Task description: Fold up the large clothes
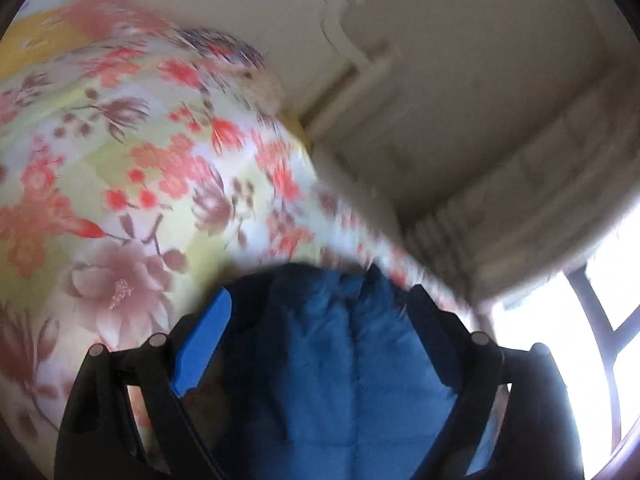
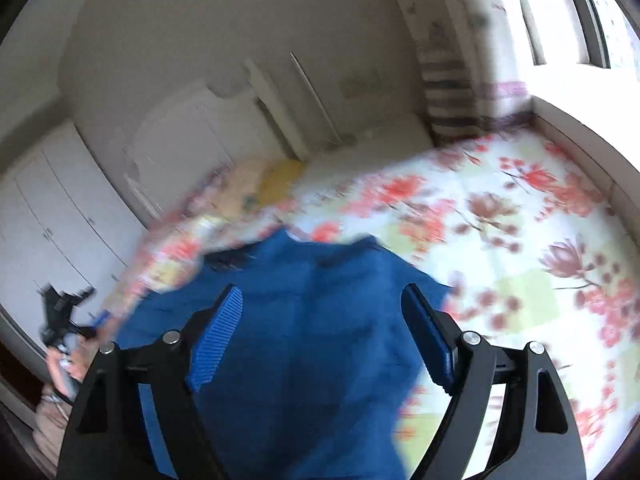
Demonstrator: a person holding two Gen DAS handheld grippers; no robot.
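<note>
Blue garment (image 2: 304, 320) = matt cloth w/ seams; floral sheet (image 2: 500, 220) smooth cloth; fingers (image 2: 218, 336) ribbed blue pads.

Home bedroom. Bed with floral sheet (image 2: 500, 216), white headboard (image 2: 180, 140). White wardrobe (image 2: 52, 208), window (image 2: 568, 12).

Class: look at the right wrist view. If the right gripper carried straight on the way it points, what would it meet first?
Most likely the blue garment, which lies on the floral bedspread right ahead of the open right gripper. Blur leaves the depth unclear, but nothing else shows in that line.
</note>
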